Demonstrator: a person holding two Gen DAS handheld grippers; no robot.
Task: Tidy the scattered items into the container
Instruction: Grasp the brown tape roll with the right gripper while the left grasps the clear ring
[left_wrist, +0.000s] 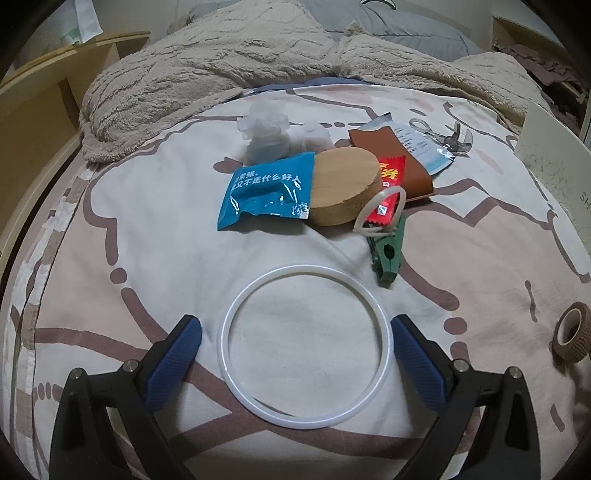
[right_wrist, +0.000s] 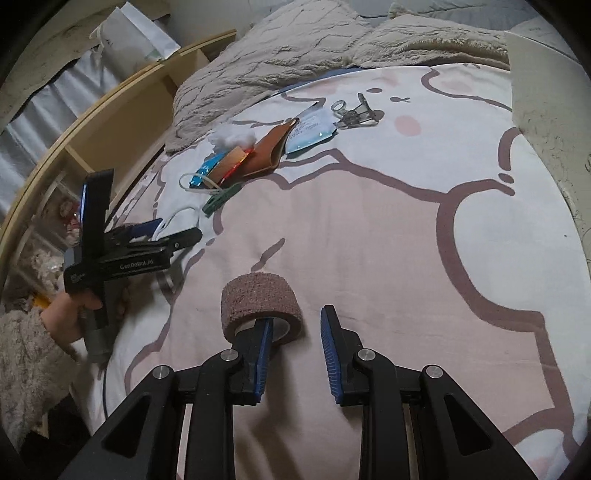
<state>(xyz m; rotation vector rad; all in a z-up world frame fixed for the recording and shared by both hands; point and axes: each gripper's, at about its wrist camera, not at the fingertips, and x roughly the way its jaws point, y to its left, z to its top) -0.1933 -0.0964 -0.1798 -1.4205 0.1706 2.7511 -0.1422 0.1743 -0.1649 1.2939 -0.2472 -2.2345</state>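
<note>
A white ring (left_wrist: 306, 347) lies flat on the bedspread between the fingers of my open left gripper (left_wrist: 295, 343), which straddles it. Beyond it lie a blue packet (left_wrist: 266, 192), a cork disc (left_wrist: 343, 188), a red sachet (left_wrist: 388, 192), a green clip (left_wrist: 388, 254), a brown pouch (left_wrist: 402, 162), crumpled plastic (left_wrist: 266, 133) and a clear clip (left_wrist: 454, 138). My right gripper (right_wrist: 297, 325) is open, its left finger inside the hole of a brown tape roll (right_wrist: 260, 302). The left gripper also shows in the right wrist view (right_wrist: 177, 229). A pale box (right_wrist: 550, 110) stands at the right.
A beige fleece blanket (left_wrist: 229, 70) is bunched at the far end of the bed. A wooden shelf unit (right_wrist: 110, 122) runs along the left side. The person's hand in a fuzzy sleeve (right_wrist: 33, 350) holds the left gripper.
</note>
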